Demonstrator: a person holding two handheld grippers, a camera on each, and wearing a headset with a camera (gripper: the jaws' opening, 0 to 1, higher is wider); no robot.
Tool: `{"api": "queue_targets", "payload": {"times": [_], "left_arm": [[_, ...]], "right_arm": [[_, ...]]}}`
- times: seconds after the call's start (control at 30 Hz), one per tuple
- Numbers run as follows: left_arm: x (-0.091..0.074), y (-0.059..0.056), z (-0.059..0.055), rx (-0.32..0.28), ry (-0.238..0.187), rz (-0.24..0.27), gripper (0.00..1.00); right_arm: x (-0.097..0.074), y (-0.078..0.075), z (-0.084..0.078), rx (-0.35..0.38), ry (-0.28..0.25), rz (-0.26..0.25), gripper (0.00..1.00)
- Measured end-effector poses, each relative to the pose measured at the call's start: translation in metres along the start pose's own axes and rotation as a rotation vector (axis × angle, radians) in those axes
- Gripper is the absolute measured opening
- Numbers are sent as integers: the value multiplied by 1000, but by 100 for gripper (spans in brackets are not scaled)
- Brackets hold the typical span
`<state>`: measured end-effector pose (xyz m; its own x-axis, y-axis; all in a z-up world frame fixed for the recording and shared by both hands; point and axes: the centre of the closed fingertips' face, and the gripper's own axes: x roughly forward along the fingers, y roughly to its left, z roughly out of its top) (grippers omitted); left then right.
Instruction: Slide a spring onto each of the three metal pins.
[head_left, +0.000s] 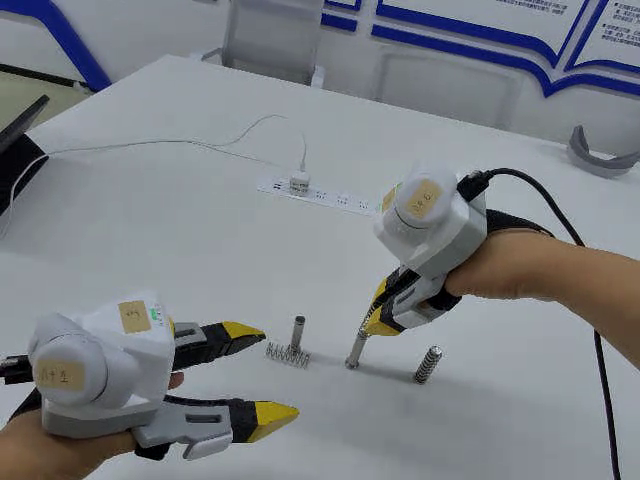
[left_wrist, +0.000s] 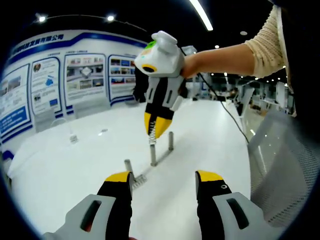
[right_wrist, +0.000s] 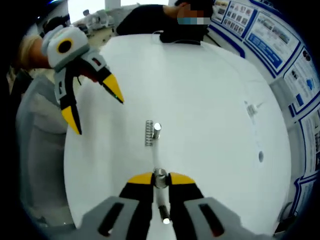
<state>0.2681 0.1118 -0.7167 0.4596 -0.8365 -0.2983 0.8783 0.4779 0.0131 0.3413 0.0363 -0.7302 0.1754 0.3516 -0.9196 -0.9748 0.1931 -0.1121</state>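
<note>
1. Hovering low at the left of the head view, the left gripper (head_left: 262, 372) has its jaws spread wide and holds nothing.
2. Just ahead of its tips a loose spring (head_left: 287, 354) lies flat on the white table (head_left: 150, 230), at the foot of the left pin (head_left: 297, 332), which stands upright and bare.
3. The middle pin (head_left: 355, 350) comes next. The right gripper (head_left: 378, 325) has its jaws pinched narrow on a second spring (left_wrist: 151, 135), and in the left gripper view the spring's lower end sits at the pin's top.
4. The right pin (head_left: 428, 364) stands a little apart with a coil along its length, so I judge that one of the three is done.
5. The springs look like thin, light wire. I expect them to be stiff enough across the coils but springy lengthwise, and apt to roll or flick out of a hard squeeze. A light pinch across the coils near mid-length should leave the lower mouth free to find the pin. The pins look rigid, and whether they are fixed to the table I cannot tell.
6. Bare table lies open all round the pins. The power strip (head_left: 315, 192) and its cable (head_left: 200, 143) sit well behind, and the table's edges are far off. The tight spot is between the left and middle pins, so the lying spring is probably best approached from the left.
</note>
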Motion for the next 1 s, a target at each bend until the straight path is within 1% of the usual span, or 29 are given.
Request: {"api": "queue_targets", "payload": {"times": [0.1, 0.2, 0.4, 0.63, 1.0], "left_arm": [[0, 1, -1, -1, 2, 2, 52], [-1, 1, -1, -6, 0, 6, 52], [-1, 2, -4, -10, 3, 10, 52], [-1, 3, -5, -14, 3, 11, 52], [-2, 4, -8, -19, 3, 14, 52]], "right_arm": [[4, -1, 0, -2, 9, 6, 12], [8, -1, -4, -13, 31, 5, 13], [16, 1, -6, -8, 43, 21, 13], [27, 3, -10, -7, 65, 34, 13], [43, 4, -17, 8, 86, 45, 13]]}}
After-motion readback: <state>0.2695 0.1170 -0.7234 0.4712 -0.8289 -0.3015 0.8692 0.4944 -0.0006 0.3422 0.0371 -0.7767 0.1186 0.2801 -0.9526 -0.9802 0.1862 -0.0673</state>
